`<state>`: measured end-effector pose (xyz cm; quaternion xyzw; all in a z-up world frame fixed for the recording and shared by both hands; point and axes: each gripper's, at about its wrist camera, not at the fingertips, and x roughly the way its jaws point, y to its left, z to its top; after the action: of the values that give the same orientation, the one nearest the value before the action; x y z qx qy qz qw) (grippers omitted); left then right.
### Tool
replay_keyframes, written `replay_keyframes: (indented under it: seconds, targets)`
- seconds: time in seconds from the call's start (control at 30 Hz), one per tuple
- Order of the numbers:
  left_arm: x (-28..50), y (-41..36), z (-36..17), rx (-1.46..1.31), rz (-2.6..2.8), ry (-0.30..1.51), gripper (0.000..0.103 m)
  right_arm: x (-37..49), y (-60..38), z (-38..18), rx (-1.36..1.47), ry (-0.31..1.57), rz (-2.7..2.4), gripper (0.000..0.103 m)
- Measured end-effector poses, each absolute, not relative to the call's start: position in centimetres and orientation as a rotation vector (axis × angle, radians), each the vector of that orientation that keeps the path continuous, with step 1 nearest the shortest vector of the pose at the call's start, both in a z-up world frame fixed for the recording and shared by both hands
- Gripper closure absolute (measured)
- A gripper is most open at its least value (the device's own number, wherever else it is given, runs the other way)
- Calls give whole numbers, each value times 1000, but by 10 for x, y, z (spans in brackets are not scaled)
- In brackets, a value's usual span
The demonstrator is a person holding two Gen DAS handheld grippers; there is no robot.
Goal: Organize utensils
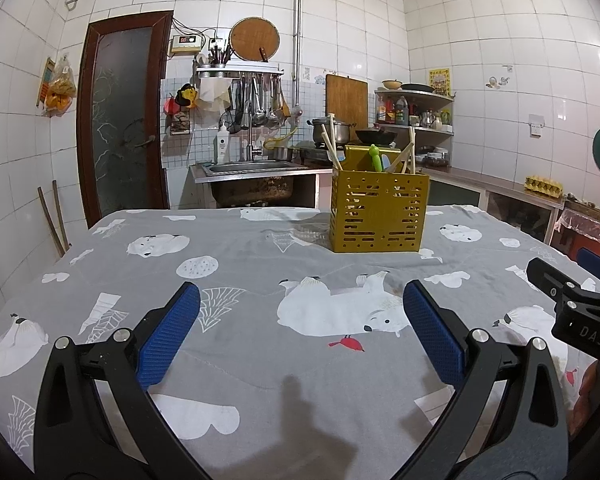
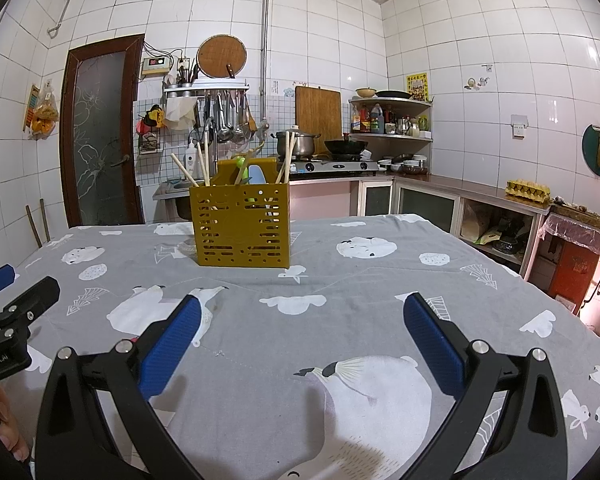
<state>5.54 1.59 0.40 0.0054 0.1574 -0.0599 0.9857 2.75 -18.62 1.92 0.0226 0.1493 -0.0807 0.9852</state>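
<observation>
Yellow slotted caddy w/ chopsticks and green utensil stands far-centre on bench; left gripper & right gripper fingers wide, holding nothing.

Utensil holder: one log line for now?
yellow utensil holder upright on table, chopsticks inside | left tongs open, empty | right tongs open, empty
</observation>
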Motion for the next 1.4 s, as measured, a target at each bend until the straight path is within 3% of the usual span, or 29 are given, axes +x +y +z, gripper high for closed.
replay_keyframes:
  seconds: [1.4]
  targets:
    - [57, 15, 1, 12, -113, 322, 5, 28, -183, 17, 35, 304, -164, 4]
